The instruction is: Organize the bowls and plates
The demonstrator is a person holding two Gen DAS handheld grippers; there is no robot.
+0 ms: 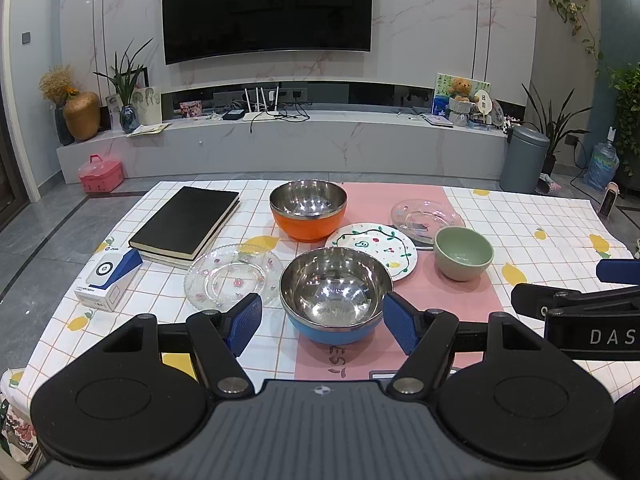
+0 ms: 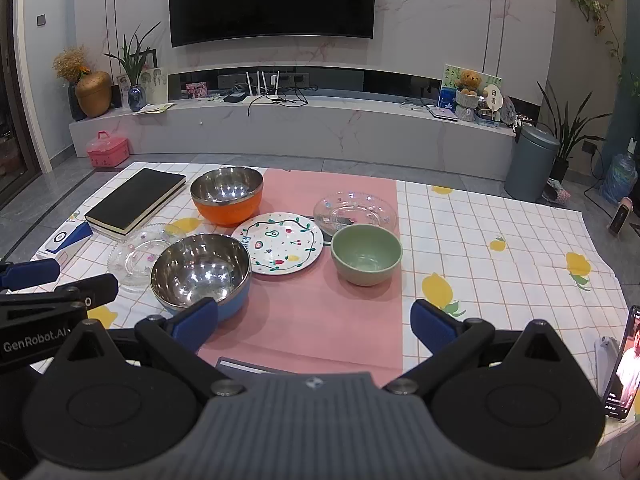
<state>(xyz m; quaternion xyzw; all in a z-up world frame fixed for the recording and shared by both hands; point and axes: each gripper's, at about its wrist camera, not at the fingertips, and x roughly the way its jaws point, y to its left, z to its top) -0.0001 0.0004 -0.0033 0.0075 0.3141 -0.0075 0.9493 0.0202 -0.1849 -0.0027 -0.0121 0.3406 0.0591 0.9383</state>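
Three bowls and three plates are sitting on the counter [image 1: 540,216], which is wearing a white checked cloth printed with lemons and a pink runner [image 2: 320,308] down the middle; all six are resting upright with their openings facing up, and being round, none is showing a long axis. The steel-lined blue bowl [image 1: 335,300] is sitting nearest, on the runner's left edge, with the steel-lined orange bowl [image 1: 308,210] standing farther back and the small pale green ceramic bowl [image 2: 366,254] off to the right, apart from both. Between them the white hand-painted plate [image 2: 278,243] is lying flat, its near-left rim just beside the blue bowl. One clear glass plate with small pink flowers [image 1: 232,276] is lying left of the blue bowl, close to its side, and a second clear glass plate [image 2: 355,210] is resting behind the green bowl, on a dark flat object. A thick black hardcover book [image 1: 186,220] and a small white and blue box [image 1: 106,276] are occupying the left part of the counter, while the cloth to the right of the runner is lying bare up to the counter's right edge. The left gripper [image 1: 322,322] is hovering released, its blue pads spread on either side of the blue bowl without touching it. The right gripper [image 2: 312,326] is hanging spread wide over the bare near end of the runner, holding nothing.
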